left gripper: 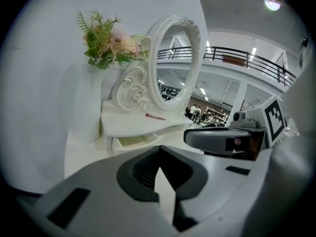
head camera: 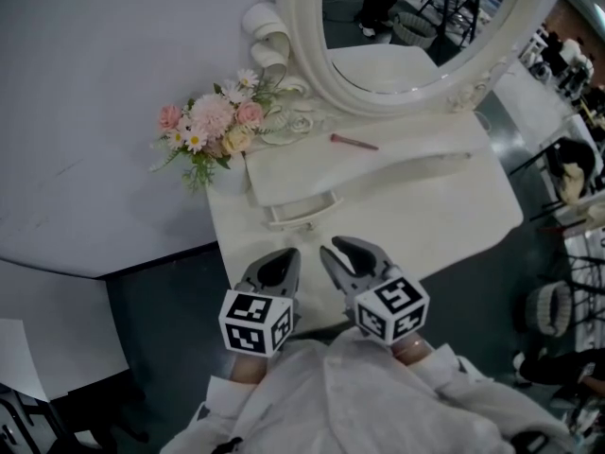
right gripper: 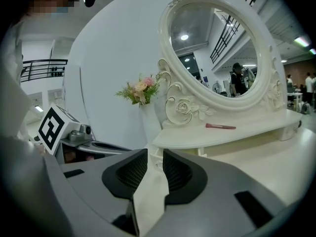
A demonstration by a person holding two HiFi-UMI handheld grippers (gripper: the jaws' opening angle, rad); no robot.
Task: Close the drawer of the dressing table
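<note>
The white dressing table (head camera: 444,218) carries an oval mirror (head camera: 416,26) and a raised shelf (head camera: 378,164). Under the shelf's left end, a small drawer (head camera: 298,212) stands pulled out a little way; its open front also shows in the left gripper view (left gripper: 132,141). Both grippers hover at the table's near edge, short of the drawer and touching nothing. My left gripper (head camera: 288,253) (left gripper: 159,149) is shut, tips together and empty. My right gripper (head camera: 338,246) (right gripper: 155,152) is open by a narrow gap, and its jaws hide the drawer in the right gripper view.
A pink makeup brush (head camera: 354,142) lies on the shelf. A white vase of pink flowers (head camera: 213,126) stands at the table's left rear, against a grey wall (head camera: 85,112). Dark floor (head camera: 161,310) lies left of the table, and stools and racks (head camera: 567,253) crowd the right.
</note>
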